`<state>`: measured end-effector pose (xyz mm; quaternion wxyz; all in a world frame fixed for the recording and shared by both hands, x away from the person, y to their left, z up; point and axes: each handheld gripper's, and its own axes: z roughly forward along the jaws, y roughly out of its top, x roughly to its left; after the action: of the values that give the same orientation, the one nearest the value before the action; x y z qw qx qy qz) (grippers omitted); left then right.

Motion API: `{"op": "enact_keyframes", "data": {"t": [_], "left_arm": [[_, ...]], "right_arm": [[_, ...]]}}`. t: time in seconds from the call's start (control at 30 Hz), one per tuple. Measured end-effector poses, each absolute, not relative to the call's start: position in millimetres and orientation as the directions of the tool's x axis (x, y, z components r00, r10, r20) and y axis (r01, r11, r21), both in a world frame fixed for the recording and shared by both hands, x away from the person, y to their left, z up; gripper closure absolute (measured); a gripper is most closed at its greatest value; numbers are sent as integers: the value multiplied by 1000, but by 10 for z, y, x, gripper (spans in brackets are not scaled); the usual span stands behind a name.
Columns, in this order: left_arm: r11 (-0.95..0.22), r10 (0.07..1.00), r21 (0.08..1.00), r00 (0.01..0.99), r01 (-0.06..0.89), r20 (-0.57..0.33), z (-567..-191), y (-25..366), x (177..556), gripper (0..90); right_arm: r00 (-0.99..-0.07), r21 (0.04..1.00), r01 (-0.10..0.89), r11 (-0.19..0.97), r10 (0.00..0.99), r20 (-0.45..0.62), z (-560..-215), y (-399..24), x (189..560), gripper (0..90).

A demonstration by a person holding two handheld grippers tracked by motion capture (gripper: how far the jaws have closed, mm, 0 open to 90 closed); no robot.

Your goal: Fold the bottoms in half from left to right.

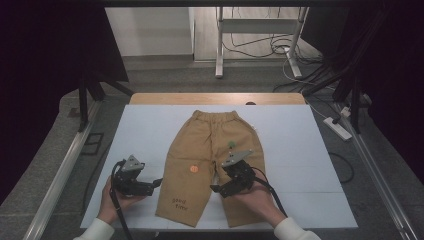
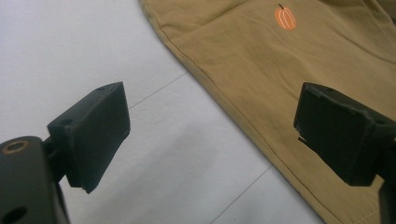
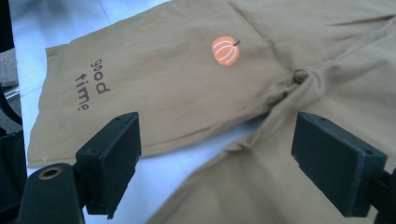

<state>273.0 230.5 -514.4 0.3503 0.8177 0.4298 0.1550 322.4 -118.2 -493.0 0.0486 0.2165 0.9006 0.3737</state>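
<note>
White table (image 1: 140,130), one tan trousers (image 1: 207,145), two open tools

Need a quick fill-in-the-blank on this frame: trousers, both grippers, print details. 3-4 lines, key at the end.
1. The tan trousers lie flat with the waistband pointing ____ from the person.
2. The small orange print on one leg is a ____.
3. The brown lettering near that leg's hem reads "good ____".
4. The jaws of the left gripper and the right gripper are both ____, holding nothing.

Missing words: away; pumpkin; time; open
</note>
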Motion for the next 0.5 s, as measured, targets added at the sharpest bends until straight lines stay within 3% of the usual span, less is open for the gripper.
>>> {"op": "enact_keyframes", "data": {"t": [0.5], "left_arm": [[-384,813,705,580,596,-48,-5146,2311,2737,104]], "right_arm": [[-918,681,330,654,391,68,-4980,-924,3191,163]]}}
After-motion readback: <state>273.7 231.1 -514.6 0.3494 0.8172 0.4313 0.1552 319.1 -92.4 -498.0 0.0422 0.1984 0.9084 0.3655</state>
